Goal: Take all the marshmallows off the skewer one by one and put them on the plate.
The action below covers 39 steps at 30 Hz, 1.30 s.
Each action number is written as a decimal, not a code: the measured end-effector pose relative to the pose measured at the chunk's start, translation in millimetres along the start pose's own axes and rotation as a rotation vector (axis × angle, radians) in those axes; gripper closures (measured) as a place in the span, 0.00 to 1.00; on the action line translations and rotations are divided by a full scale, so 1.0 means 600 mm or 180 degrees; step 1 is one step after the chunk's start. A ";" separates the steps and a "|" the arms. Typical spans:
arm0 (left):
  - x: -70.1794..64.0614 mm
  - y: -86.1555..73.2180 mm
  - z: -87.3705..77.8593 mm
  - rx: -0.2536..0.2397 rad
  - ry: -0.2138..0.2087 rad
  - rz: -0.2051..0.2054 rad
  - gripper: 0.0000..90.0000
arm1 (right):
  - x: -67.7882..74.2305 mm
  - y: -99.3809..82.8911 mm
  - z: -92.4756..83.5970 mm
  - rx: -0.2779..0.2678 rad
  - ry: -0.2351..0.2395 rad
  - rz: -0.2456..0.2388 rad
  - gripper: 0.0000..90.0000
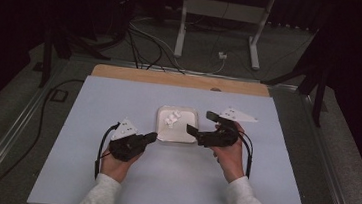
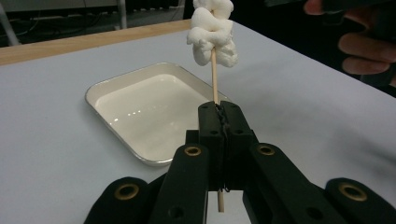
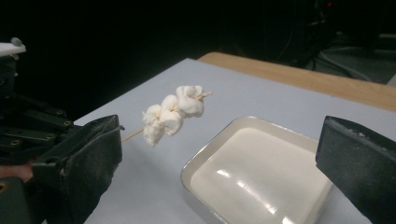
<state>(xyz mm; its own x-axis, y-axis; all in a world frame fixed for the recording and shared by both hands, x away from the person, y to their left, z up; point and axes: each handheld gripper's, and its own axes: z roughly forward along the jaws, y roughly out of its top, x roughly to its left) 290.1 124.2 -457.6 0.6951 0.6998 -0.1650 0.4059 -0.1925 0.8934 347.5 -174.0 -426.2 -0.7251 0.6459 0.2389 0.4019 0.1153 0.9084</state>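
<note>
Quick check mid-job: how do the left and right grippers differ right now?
The left gripper is shut on the skewer of marshmallows; the right gripper is open and holds nothing. The left sits beside the tray; the right reaches over its edge. Both are black and hand-held.

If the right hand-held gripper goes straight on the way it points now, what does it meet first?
Probably the marshmallows on the stick that the left hand-held gripper holds over the tray; the open right hand-held gripper faces them, though depth is unclear.

The tray (image 1: 176,131) sits in the middle of the table (image 1: 119,101). The marshmallows (image 1: 172,118) hang over the tray, toward its 11 o'clock corner.
</note>
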 end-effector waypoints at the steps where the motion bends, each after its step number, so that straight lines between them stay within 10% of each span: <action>1: -0.002 0.000 0.000 -0.0009 -0.0012 0.0011 1.00 | 0.001 0.001 0.004 0.0032 -0.0004 -0.0003 0.01; 6: -0.008 0.003 0.001 -0.0052 -0.0069 0.0039 1.00 | 0.001 0.001 0.016 0.0153 0.0093 0.0139 0.06; 17: -0.020 0.001 0.010 -0.0064 -0.0160 0.0127 1.00 | -0.015 0.001 0.029 0.0169 0.0697 0.0747 0.56; 39: -0.023 -0.010 0.027 0.0189 -0.0129 0.0303 1.00 | -0.001 0.017 0.032 0.0167 0.0695 0.0841 0.86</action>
<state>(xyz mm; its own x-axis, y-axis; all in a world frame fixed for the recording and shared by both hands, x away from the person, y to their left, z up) 287.8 104.6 -467.4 0.7550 0.6483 -0.0984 0.3705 -0.2979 0.8798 362.4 -158.7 -423.6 -0.6923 0.4825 0.5366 0.6160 0.0079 0.7877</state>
